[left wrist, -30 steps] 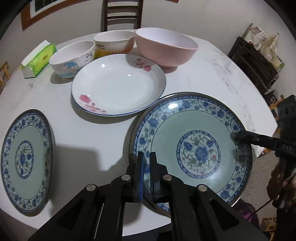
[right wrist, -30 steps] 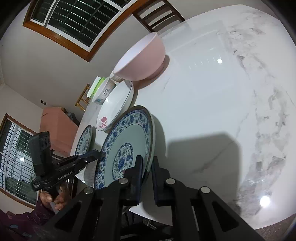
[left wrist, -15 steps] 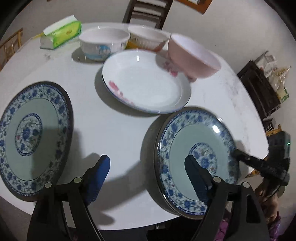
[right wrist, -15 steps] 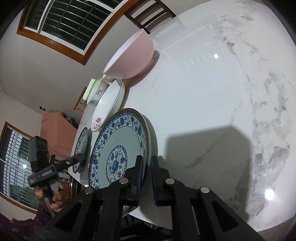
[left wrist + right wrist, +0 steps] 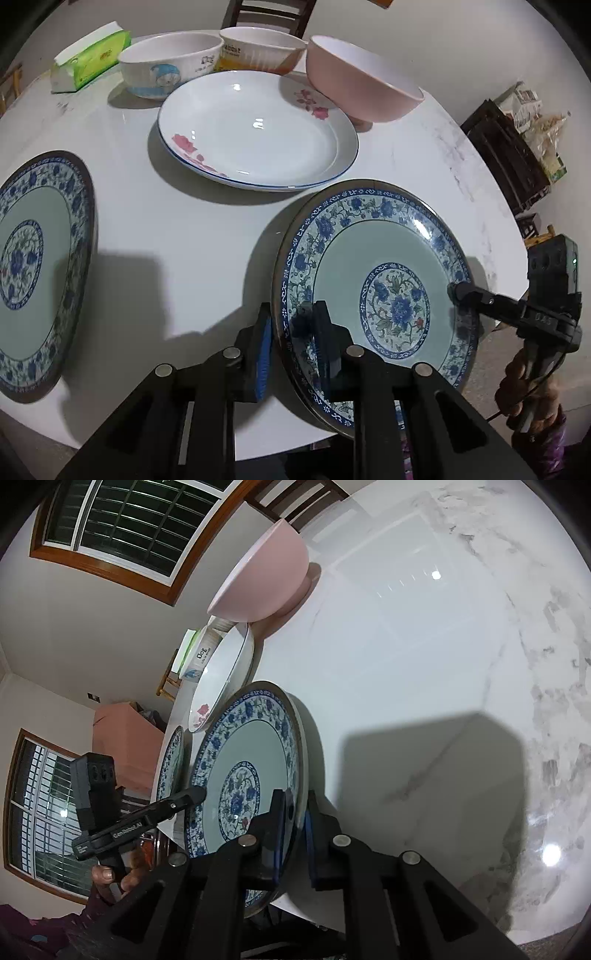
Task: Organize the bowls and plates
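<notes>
- A blue-patterned plate (image 5: 373,306) sits tilted at the near edge of the round white counter (image 5: 192,240), part of it hanging past the edge.
- The right gripper (image 5: 295,834) has its jaws fully closed on the plate's rim.
- The left gripper (image 5: 291,343) straddles the opposite rim, its jaws closing around it; the gap on the outer side suggests the pads are not yet pressing.
- Risk: with only one firm grip, lifting now could let the plate pivot and drop off the counter.
- Risk: uneven pulls from the two grips could twist it free.
- Risk: swinging it forward could knock the white floral plate (image 5: 258,129) close behind it.
- A matching blue plate (image 5: 37,266) lies well to the left, the likely stacking spot.
</notes>
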